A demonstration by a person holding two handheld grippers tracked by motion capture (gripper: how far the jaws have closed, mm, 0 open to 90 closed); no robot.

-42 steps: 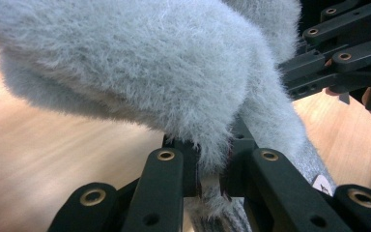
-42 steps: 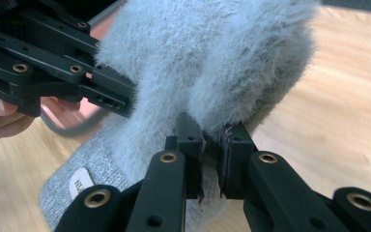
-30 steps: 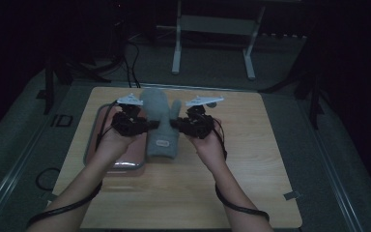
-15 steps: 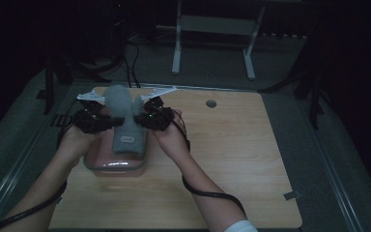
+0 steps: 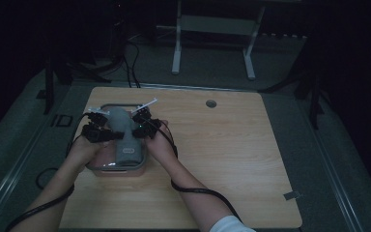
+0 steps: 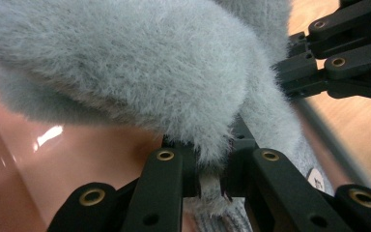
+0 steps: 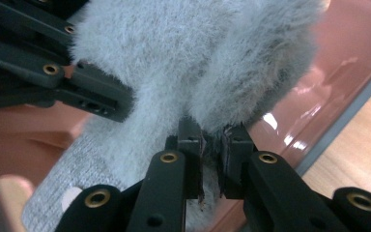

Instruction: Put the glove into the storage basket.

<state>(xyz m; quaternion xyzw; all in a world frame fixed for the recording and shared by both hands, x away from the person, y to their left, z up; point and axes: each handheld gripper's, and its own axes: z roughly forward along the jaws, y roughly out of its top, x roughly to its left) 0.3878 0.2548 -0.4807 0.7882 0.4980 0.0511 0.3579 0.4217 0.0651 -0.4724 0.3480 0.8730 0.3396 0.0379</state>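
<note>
High view places the wooden table (image 5: pixel 232 159) across the centre of the frame, with the clear pink-tinted container (image 5: pixel 117 168) at its left side and the grey fuzzy sock (image 5: pixel 121 130) held over it. I read the left gripper (image 5: pixel 107 129) and the right gripper (image 5: pixel 136 126) as flanking the fluffy end of the sock, whose ribbed end with a small label hangs down into the container.

Left gripper view: the jaws are nearly closed, pinching a thin tuft at the edge of the sock (image 6: pixel 140 72) at lower centre. Right gripper view: the jaws stand just as close together on a fold of the same edge of the sock (image 7: pixel 193 58).

Risks, as I judge them:
- Both grips hold only pile and a narrow edge. A pull outward could let the fabric slide free, and the sock would land half across the container rim.
- Uneven release could leave the sock draped over one wall.

The gripper views confirm the bite on the fabric, which the high view is too dim and distant to resolve. The high view alone gives the sock's position relative to the container walls.
</note>
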